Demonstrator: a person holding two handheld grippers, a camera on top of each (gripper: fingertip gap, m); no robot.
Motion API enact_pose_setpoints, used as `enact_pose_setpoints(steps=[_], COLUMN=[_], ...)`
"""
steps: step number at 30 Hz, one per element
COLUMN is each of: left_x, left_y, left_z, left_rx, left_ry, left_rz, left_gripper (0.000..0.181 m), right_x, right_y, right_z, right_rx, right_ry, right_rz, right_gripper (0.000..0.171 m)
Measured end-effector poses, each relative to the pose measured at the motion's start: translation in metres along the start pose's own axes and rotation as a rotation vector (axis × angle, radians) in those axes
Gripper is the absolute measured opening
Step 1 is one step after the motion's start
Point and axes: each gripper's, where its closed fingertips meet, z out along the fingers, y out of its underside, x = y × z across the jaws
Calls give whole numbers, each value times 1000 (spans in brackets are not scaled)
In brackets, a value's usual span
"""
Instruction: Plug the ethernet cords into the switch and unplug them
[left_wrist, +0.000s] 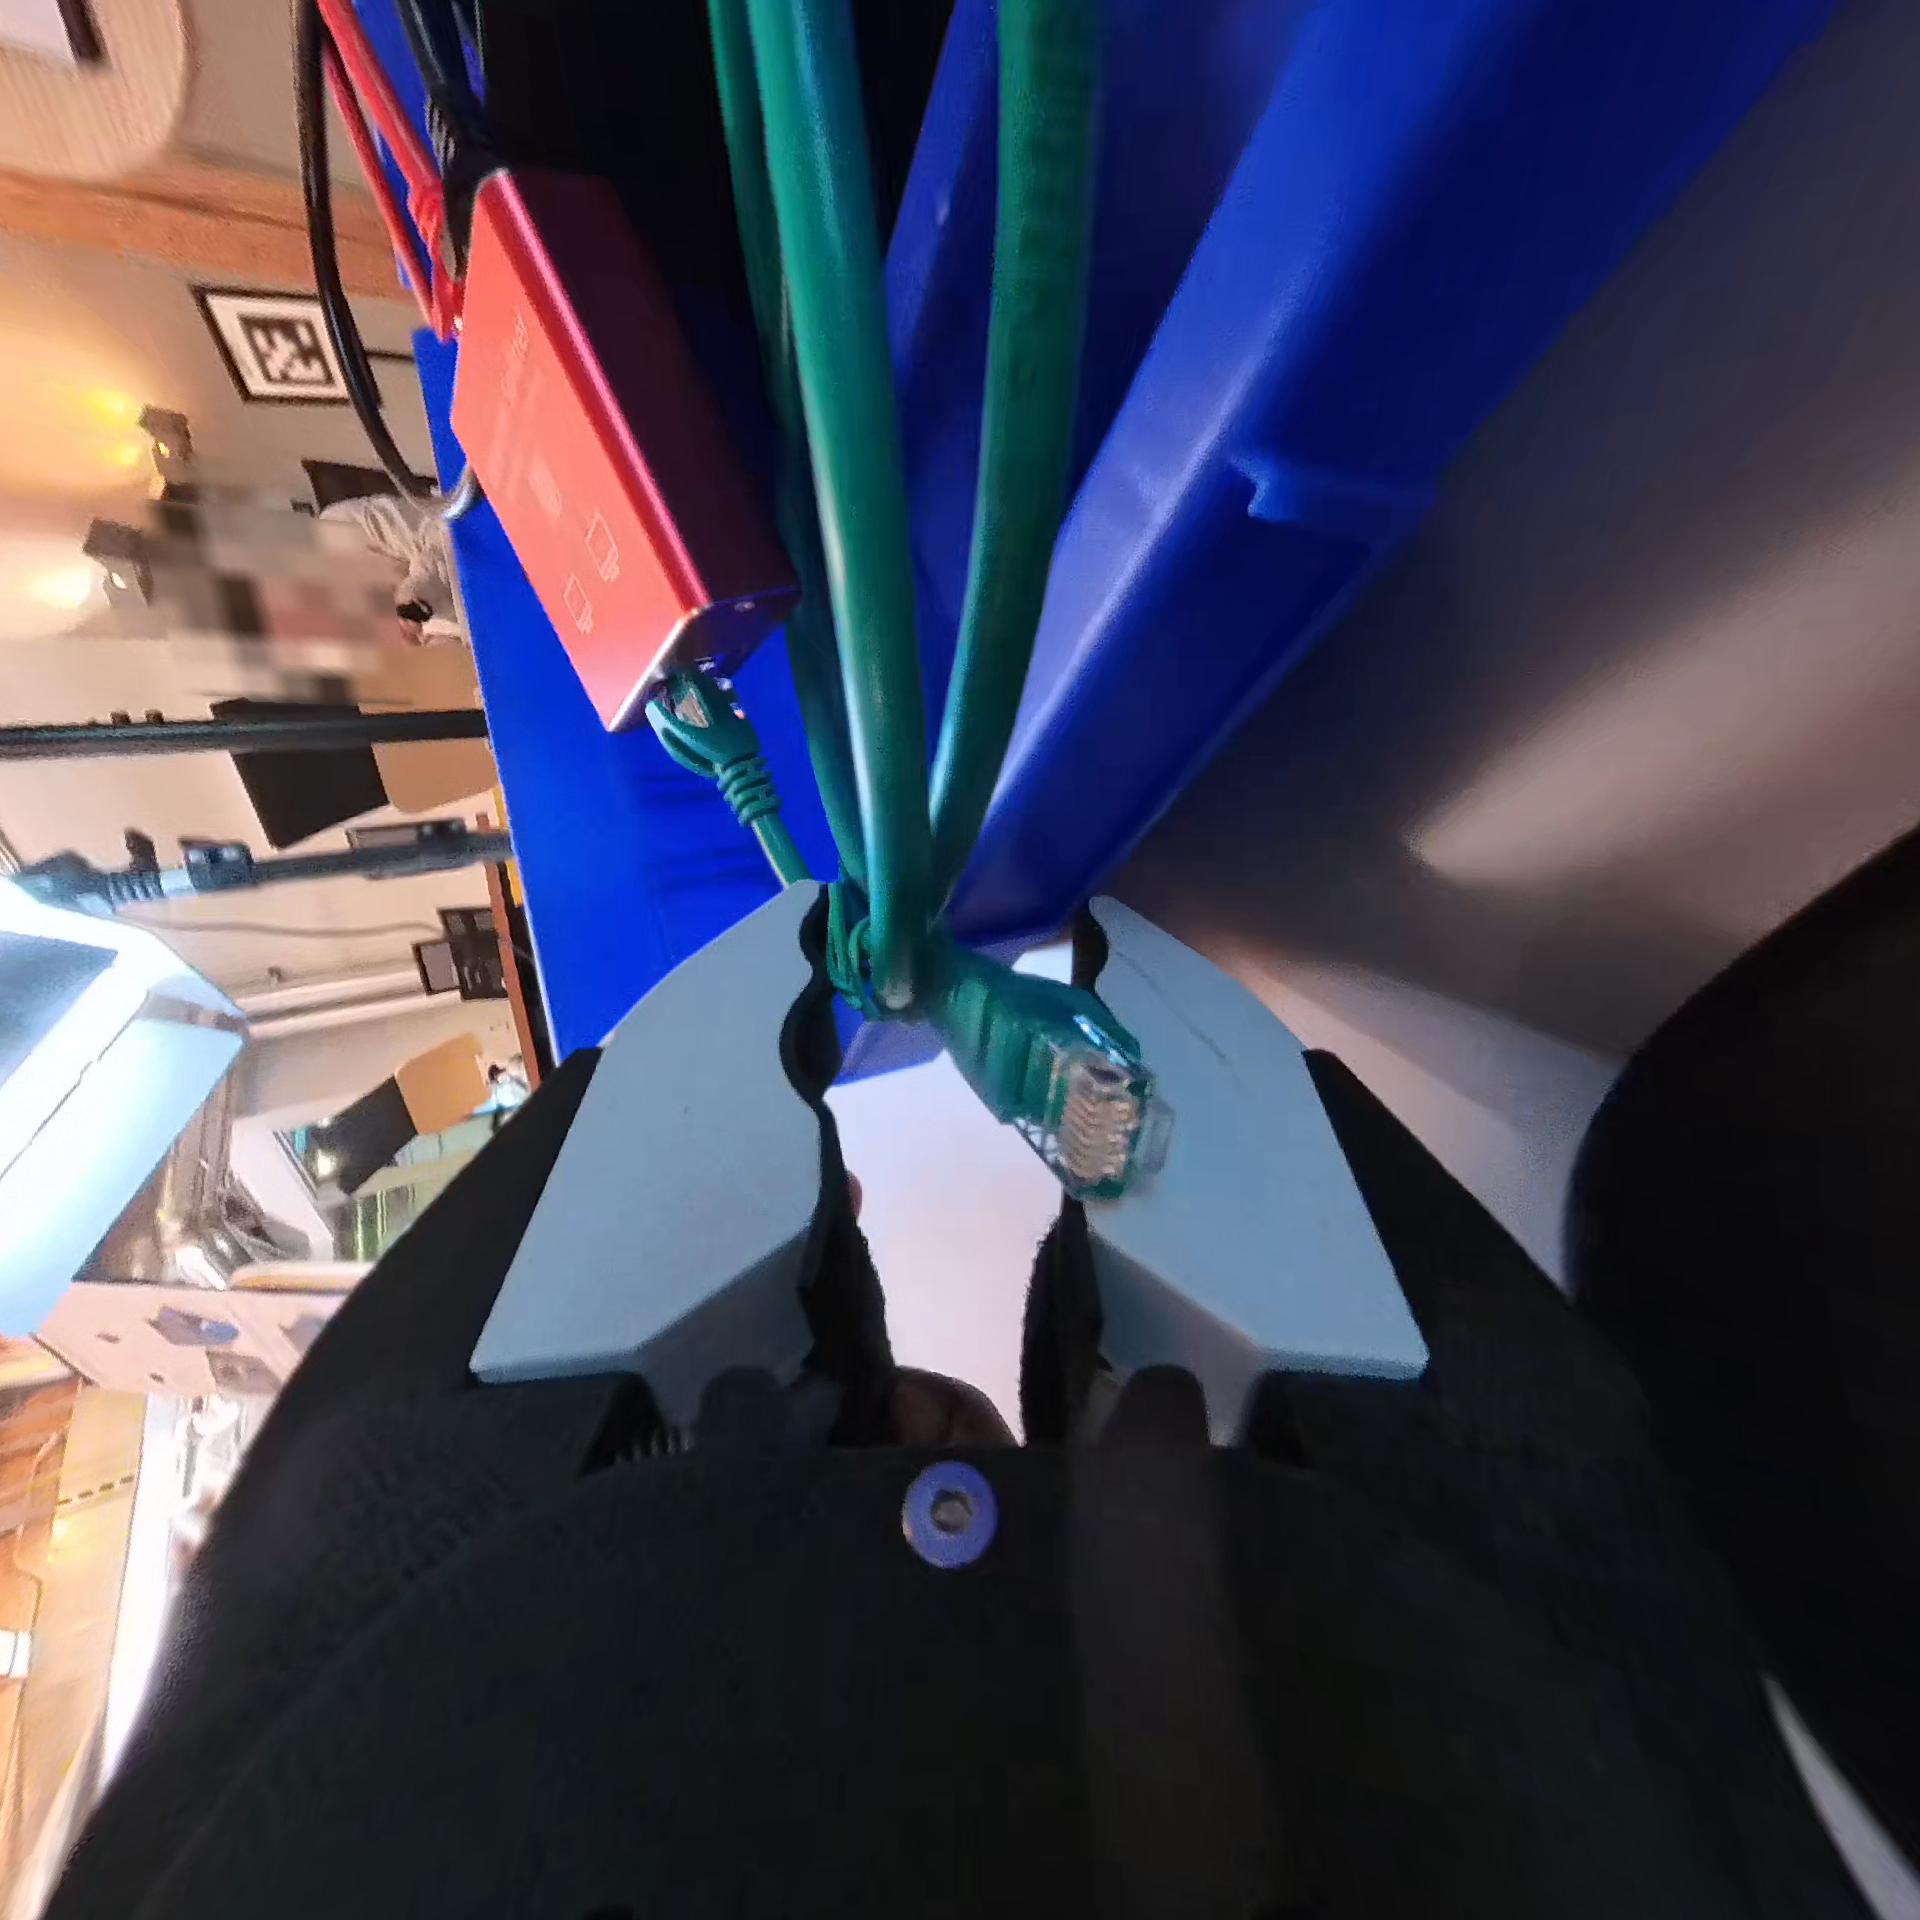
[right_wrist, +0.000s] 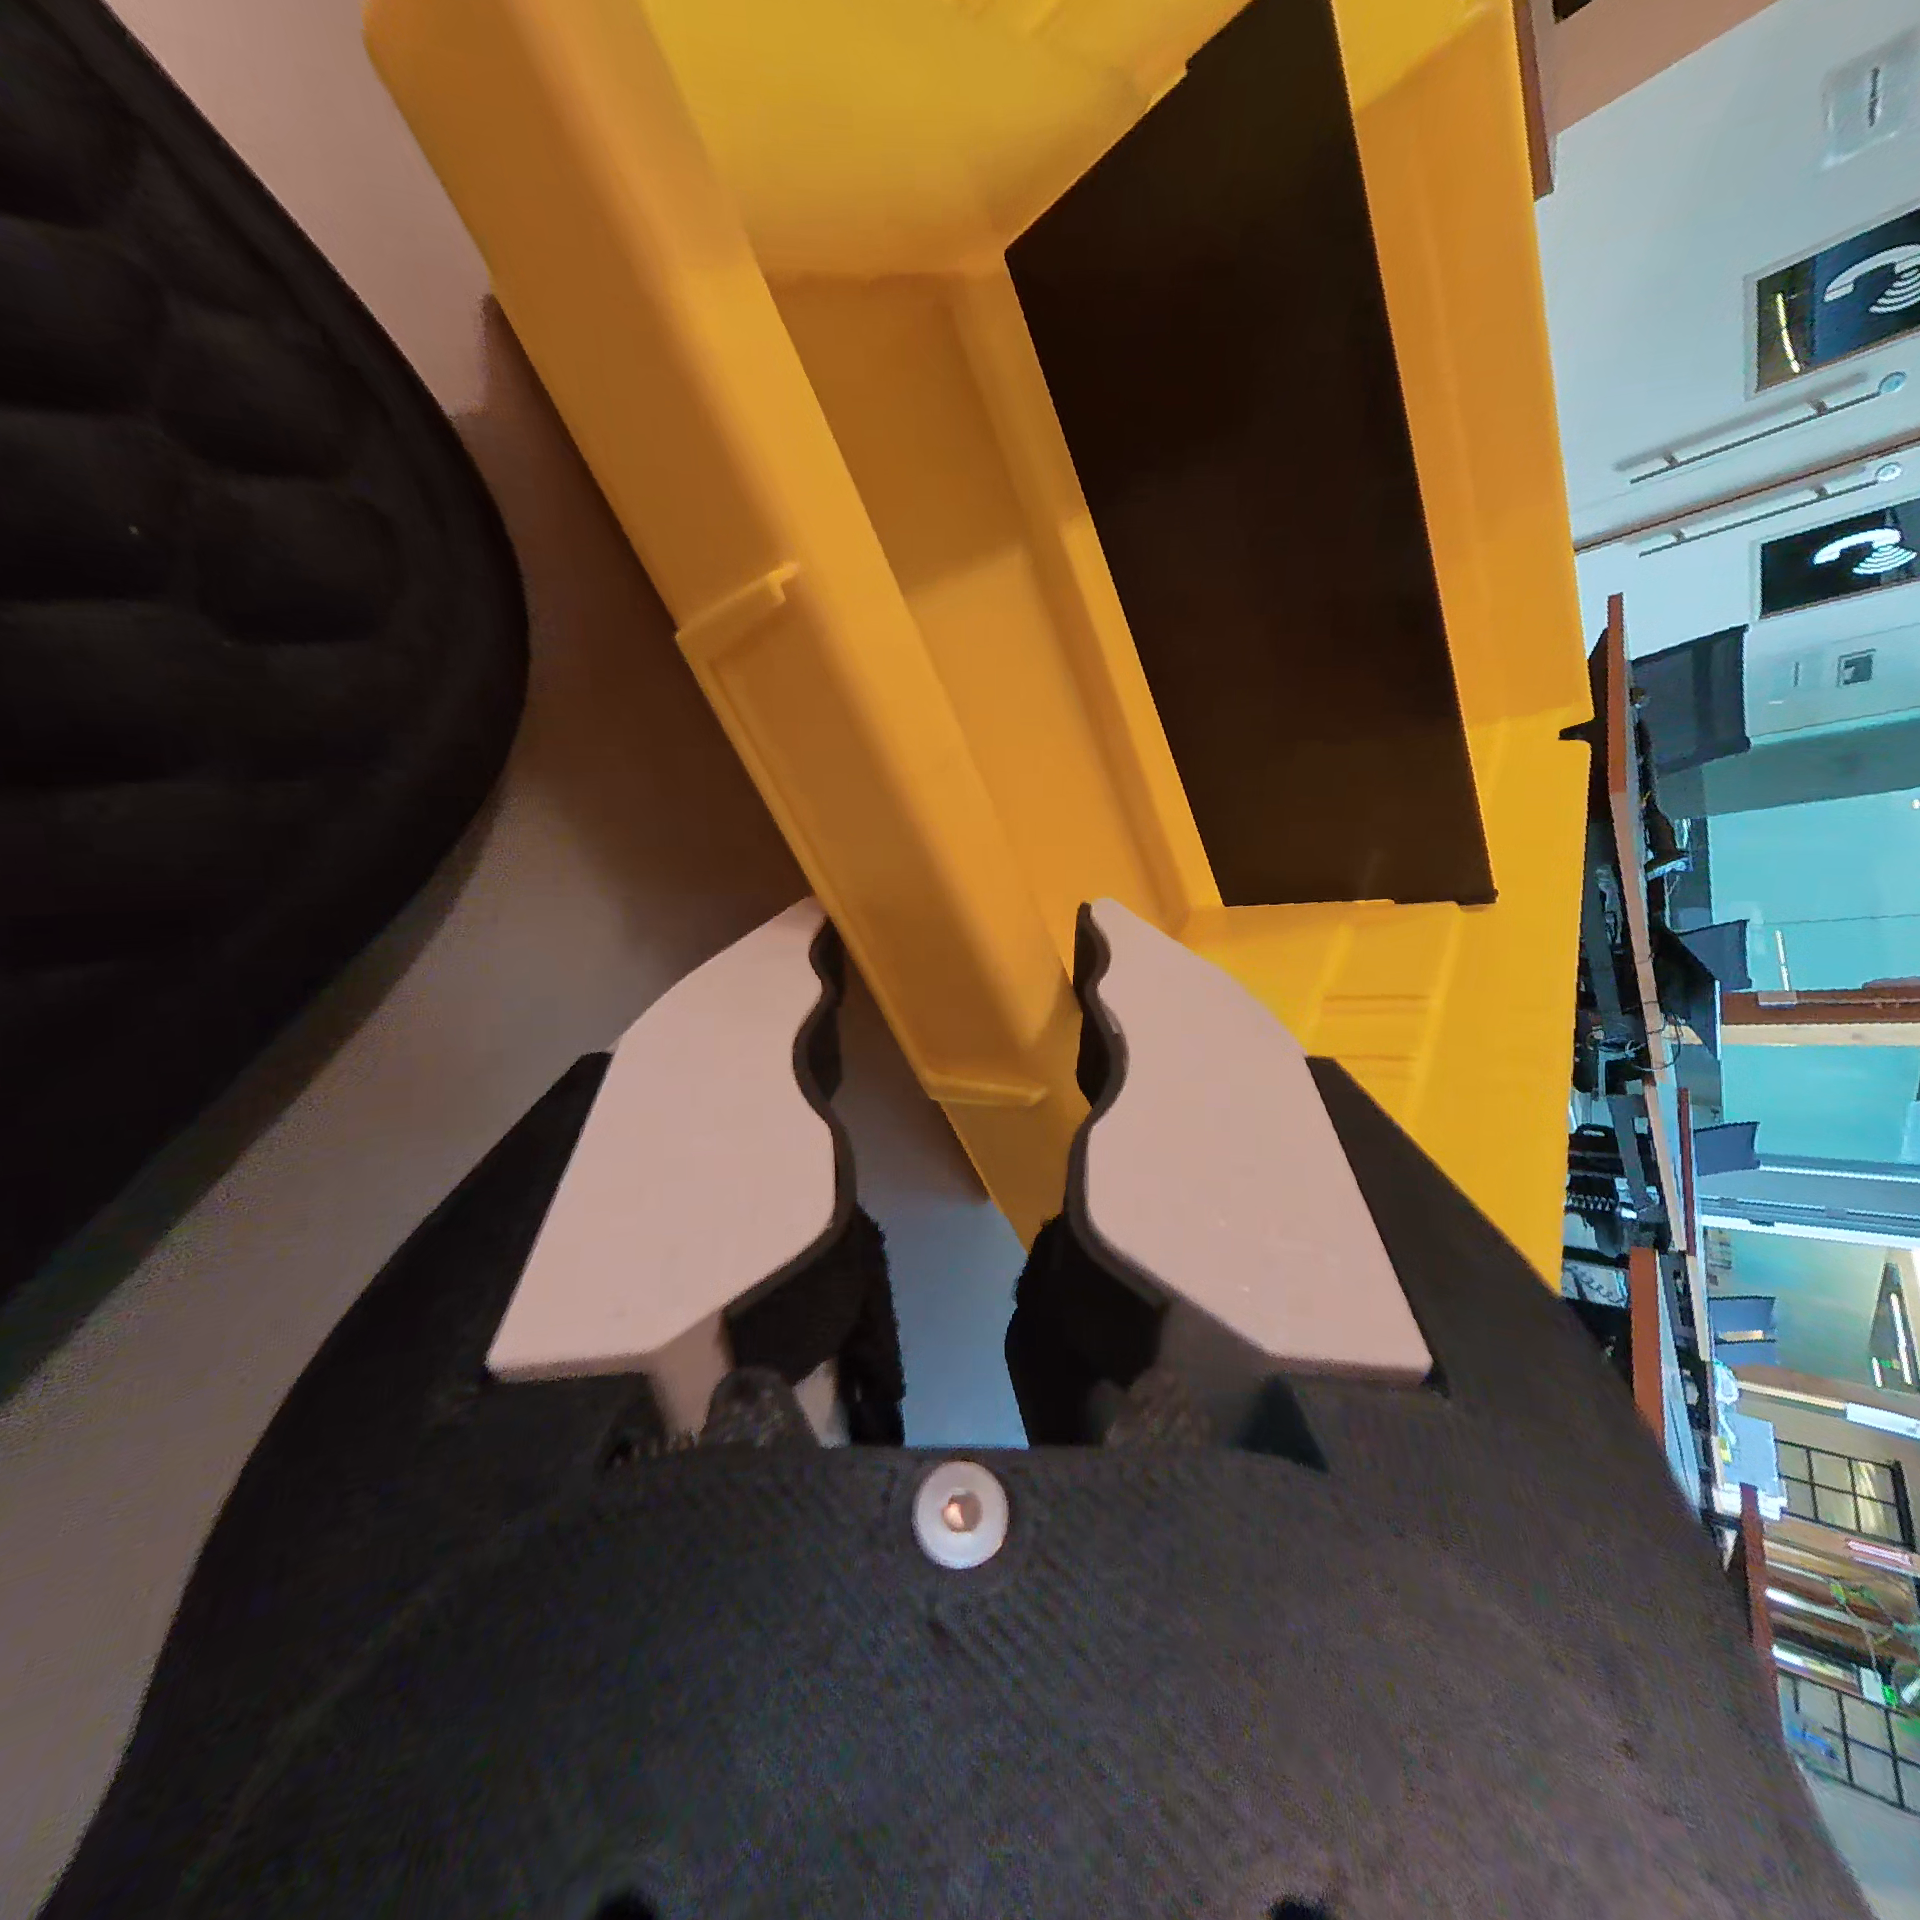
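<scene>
Left wrist view: left gripper (left_wrist: 951, 914) released, jaws standing apart, grasping nothing. Between the grey fingers (left_wrist: 686, 1143), a loose plug (left_wrist: 1081, 1101) at the end of a green cord (left_wrist: 883, 623), clear plastic with gold contacts showing, resting against the right-hand finger rather than pinched. Farther off, a red switch (left_wrist: 582, 468), a flat box with a smooth metallic look, hanging or lying against a blue bin (left_wrist: 1195, 520) of glossy moulded plastic. One green plug (left_wrist: 707, 727) already seated in the end of the switch, ribbed boot behind it. Several cords bundled with a thin tie near the fingertips.

Likely trouble: closing now on the slanted plug could squeeze the latch tab or twist the connector, so a crooked entry into the port. Tied cords could tug the light switch along with them, shifting the port or loosening the seated plug. Smooth round cord prone to slipping between hard fingers.

Right wrist view: right gripper (right_wrist: 951, 914) also released, holding nothing, jaws either side of the ribbed rim of a yellow bin (right_wrist: 831, 520), whether touching cannot be told. Hard shiny plastic, dark hollow inside. No cord or switch visible here. A careless clench could grab the rim and drag the bin
</scene>
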Motion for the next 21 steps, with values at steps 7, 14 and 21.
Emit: enact_pose_setpoints(steps=[7, 14, 21], left_x=[-3, 5, 14], left_y=[73, 142, 180], left_z=[-16, -47, -75], left_rx=[-101, -178, -328], left_ry=[-69, -112, -83], left_rz=[-100, -169, -169], left_gripper=[43, 42, 42], right_x=[9, 17, 24], right_y=[21, 46, 82], right_z=[-4, -12, -27], right_rx=[-44, -107, -163], right_ry=[21, 30, 24], right_rz=[26, 46, 63], right_gripper=[43, 43, 44])
